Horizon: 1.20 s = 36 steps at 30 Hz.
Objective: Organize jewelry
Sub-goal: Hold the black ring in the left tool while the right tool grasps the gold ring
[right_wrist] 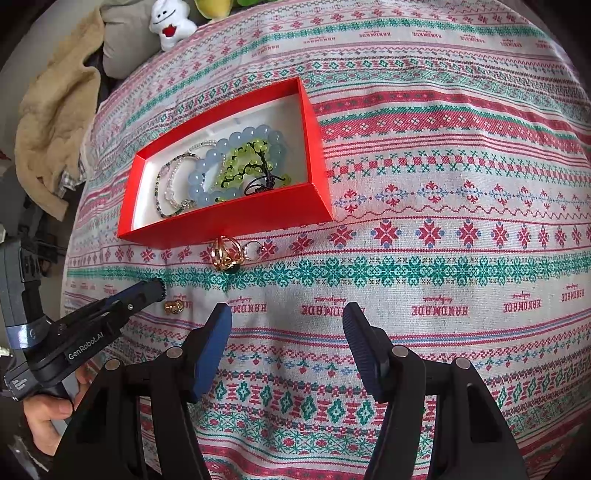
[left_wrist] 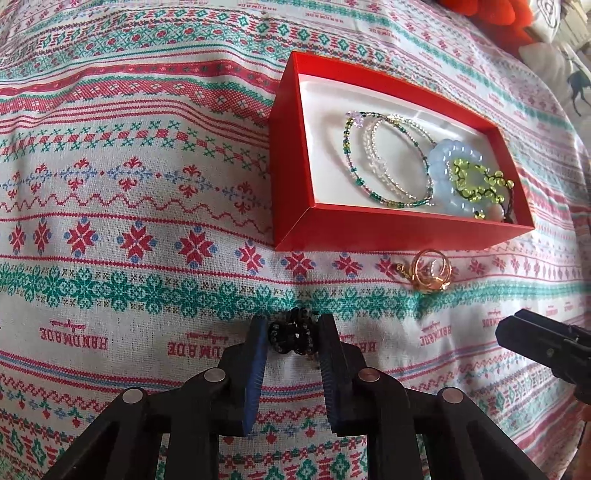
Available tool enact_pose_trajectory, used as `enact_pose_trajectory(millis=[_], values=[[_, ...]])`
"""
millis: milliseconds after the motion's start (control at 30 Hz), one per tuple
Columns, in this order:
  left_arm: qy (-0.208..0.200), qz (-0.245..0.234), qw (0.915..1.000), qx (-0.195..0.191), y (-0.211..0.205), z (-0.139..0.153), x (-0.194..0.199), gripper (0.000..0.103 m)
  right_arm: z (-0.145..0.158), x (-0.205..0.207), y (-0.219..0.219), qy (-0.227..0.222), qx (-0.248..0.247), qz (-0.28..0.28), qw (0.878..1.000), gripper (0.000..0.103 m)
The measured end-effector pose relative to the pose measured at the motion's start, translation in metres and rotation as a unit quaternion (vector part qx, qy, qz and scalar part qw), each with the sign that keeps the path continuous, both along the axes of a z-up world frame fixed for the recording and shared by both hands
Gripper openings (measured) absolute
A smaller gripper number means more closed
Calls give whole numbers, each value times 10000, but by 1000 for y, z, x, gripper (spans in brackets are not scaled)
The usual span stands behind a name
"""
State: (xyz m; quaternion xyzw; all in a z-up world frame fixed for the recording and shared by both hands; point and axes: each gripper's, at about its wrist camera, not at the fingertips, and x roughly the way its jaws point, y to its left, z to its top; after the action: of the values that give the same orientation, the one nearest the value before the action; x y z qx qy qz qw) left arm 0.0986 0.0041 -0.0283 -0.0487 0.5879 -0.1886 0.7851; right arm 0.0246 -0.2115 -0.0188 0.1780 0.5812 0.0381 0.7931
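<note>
A red box [left_wrist: 291, 177] with a white lining lies on the patterned cloth. It holds thin beaded bracelets [left_wrist: 384, 162], a pale blue bead bracelet [left_wrist: 443, 162] and a yellow-green bead piece [left_wrist: 469, 177]. My left gripper [left_wrist: 293, 332] is shut on a black beaded bracelet [left_wrist: 291, 334] just above the cloth, near the box's front left. A gold ring piece [left_wrist: 430, 271] lies in front of the box. In the right wrist view my right gripper [right_wrist: 288, 317] is open and empty over the cloth, with the box [right_wrist: 317, 147], the gold ring piece [right_wrist: 225, 254] and the left gripper [right_wrist: 157, 288] beyond it.
A small gold charm [right_wrist: 174, 307] lies on the cloth beside the left gripper's tip. A tiny ring [right_wrist: 255, 249] lies next to the gold piece. A white plush toy [right_wrist: 171, 22] and a beige cloth [right_wrist: 55, 110] sit past the far left edge.
</note>
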Motion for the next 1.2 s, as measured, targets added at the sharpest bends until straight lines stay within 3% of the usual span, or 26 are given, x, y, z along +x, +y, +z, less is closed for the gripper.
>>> enact_pose_trajectory(millis=[433,500,600,1200], values=[[-109,-17,9999,-93,13,9,-3,22,-3,16,14,-128,406,-83,9991,64],[-110,-6,9999,-112,16,10,-3,22,-4,20,18,-155,443,-55,9989,48],[-128,16,9998,-126,28,12,-7,22,-8,26,24,-134,489,-53,9987,38],[-59,19,9999,-90,34,8,-8,22,-22,48,42,-171,318,61,9993,18]])
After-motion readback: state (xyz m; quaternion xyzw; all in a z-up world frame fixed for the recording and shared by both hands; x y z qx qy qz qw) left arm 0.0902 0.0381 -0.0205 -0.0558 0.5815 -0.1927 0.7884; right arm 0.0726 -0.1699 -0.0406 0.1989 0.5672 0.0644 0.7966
